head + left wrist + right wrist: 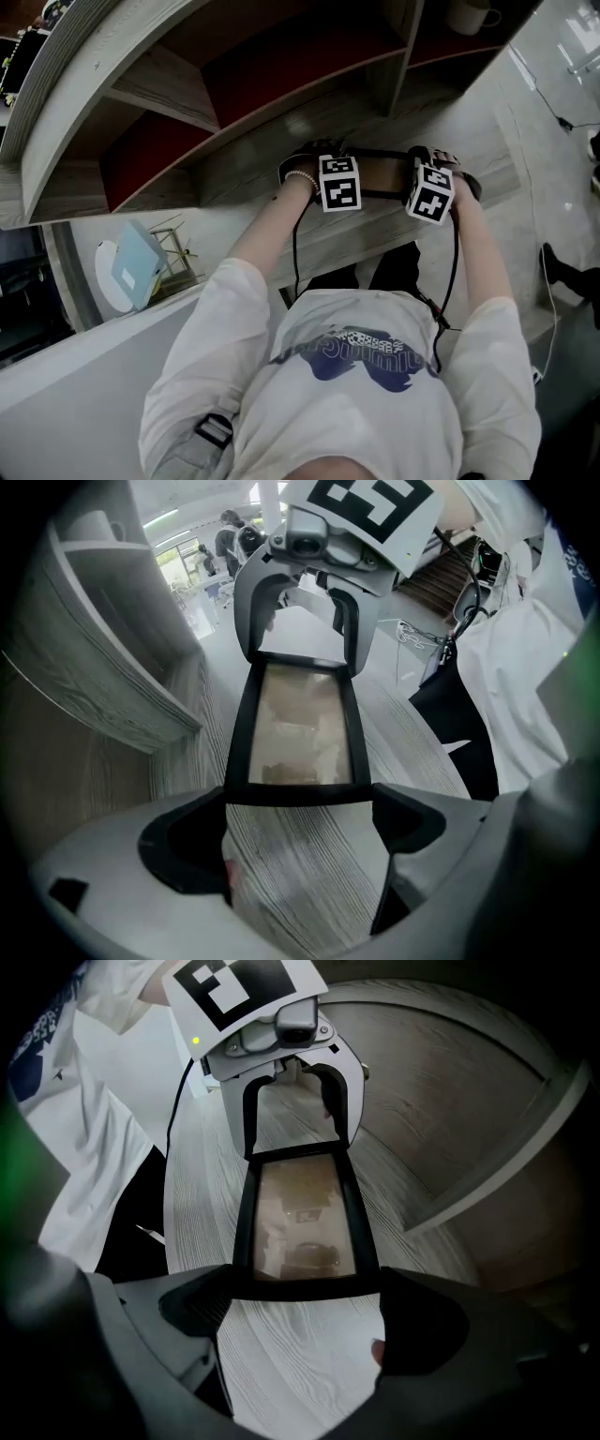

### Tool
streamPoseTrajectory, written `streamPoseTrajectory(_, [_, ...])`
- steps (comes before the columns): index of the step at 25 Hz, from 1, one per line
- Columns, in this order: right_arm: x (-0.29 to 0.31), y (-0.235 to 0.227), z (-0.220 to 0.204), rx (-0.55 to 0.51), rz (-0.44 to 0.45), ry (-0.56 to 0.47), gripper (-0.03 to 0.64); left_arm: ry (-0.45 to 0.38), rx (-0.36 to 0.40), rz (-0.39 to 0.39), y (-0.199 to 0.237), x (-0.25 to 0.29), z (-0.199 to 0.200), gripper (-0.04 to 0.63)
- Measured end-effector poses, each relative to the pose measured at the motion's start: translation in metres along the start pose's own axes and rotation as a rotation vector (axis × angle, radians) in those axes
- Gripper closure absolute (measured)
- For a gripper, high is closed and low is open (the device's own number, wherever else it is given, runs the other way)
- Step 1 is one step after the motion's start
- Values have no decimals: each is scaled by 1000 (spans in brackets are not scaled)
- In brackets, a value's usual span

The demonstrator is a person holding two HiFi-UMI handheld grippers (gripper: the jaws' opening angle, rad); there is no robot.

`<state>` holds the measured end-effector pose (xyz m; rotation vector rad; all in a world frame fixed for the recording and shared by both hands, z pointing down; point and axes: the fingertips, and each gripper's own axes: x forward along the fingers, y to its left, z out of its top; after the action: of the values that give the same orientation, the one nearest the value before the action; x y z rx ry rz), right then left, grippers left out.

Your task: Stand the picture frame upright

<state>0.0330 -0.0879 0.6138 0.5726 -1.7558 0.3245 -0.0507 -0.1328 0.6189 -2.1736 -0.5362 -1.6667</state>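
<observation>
On the wood-grain ledge [248,159] at the head view's 12 o'clock, the one picture frame [300,728] lies flat, so the whole raising appears left to do. Two claws hold it: the left gripper [300,803] pinches its 9 o'clock end, and the right gripper [305,1288] its 3 o'clock end.

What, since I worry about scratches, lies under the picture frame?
The picture frame lies flat on the pale wood-grain shelf board. Whatever is directly beneath it, a stand or backing, is covered and cannot be seen.
</observation>
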Motion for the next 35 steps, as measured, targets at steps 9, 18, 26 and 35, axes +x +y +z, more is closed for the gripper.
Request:
streamPoseTrajectory(9, [-13, -36, -35, -197, 59, -24, 158, 17, -203, 45, 15, 8, 41, 129])
streamPoseTrajectory(18, [-21, -66, -54, -382, 78, -51, 159, 44, -378, 112, 27, 11, 68, 129])
streamPoseTrajectory(26, [-19, -73, -55, -446, 84, -61, 159, 51, -436, 141, 29, 12, 71, 129])
streamPoseTrajectory(35, [-18, -75, -45, -402, 37, -60, 158, 54, -377, 163, 36, 6, 60, 129])
